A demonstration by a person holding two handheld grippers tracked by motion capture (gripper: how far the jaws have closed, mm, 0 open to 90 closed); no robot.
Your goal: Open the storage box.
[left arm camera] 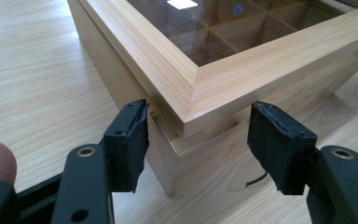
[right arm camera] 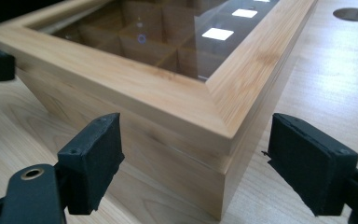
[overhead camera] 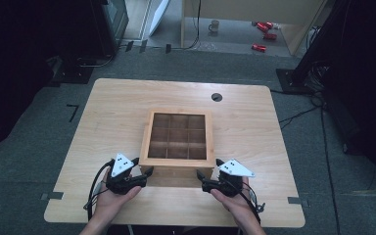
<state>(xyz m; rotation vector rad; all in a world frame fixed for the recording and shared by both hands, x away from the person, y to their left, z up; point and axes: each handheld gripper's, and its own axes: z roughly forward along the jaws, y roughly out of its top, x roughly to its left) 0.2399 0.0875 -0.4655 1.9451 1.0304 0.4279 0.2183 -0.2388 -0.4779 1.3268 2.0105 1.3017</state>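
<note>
A wooden box [overhead camera: 176, 160] with a glass-paned lid over a grid of compartments sits on the table, its lid down. My left gripper [overhead camera: 144, 165] is at the box's near-left corner. In the left gripper view the jaws [left arm camera: 198, 135] stand apart with that corner [left arm camera: 186, 107] between them, the left pad [left arm camera: 133, 140] right at the seam under the lid. My right gripper [overhead camera: 209, 167] is at the near-right corner. Its jaws [right arm camera: 193, 154] are wide apart on either side of that corner [right arm camera: 223, 140], and neither pad touches the wood.
The light wooden table [overhead camera: 117, 107] has a round cable hole [overhead camera: 217, 97] behind the box. On the grey floor beyond the table are a mug [overhead camera: 214, 25] and red objects [overhead camera: 263, 29]. Dark equipment stands at both sides.
</note>
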